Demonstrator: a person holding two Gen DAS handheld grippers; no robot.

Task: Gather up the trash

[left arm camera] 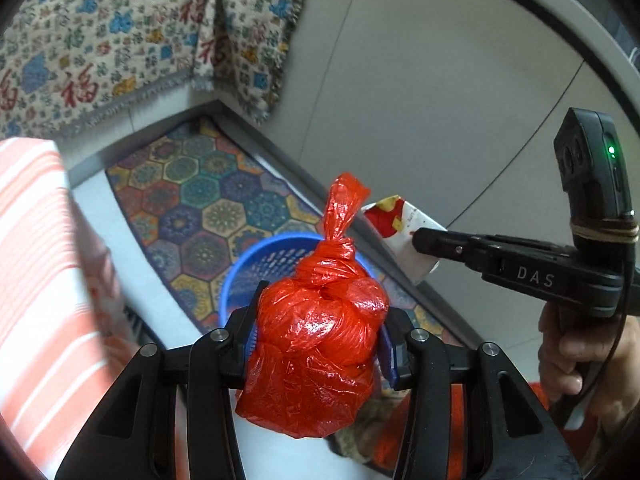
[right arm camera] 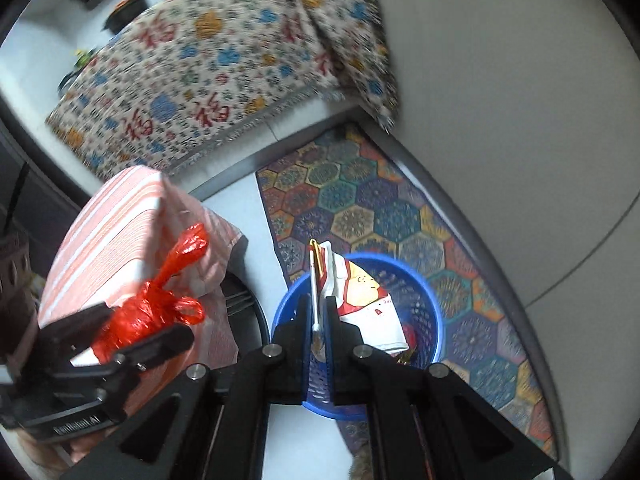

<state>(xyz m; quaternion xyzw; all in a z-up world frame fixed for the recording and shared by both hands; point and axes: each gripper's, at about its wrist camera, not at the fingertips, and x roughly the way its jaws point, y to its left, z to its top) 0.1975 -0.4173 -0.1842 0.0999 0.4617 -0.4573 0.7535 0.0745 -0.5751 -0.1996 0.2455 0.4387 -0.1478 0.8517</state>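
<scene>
My left gripper (left arm camera: 318, 332) is shut on a knotted red plastic bag (left arm camera: 316, 344), held above and just in front of a blue perforated basket (left arm camera: 256, 268). The bag also shows in the right wrist view (right arm camera: 148, 316), left of the basket. My right gripper (right arm camera: 318, 312) is shut on the flattened rim of a white and red paper cup (right arm camera: 360, 300), held over the blue basket (right arm camera: 434, 312). In the left wrist view the cup (left arm camera: 400, 228) sits in the right gripper (left arm camera: 424, 240), right of the basket.
The basket stands on a colourful hexagon-patterned mat (right arm camera: 380, 208) beside a grey wall (right arm camera: 500, 100). A floral cloth (right arm camera: 208, 64) hangs behind. An orange-and-white striped cloth (right arm camera: 116, 232) covers something at the left. A furry thing (left arm camera: 372, 428) lies on the floor below the bag.
</scene>
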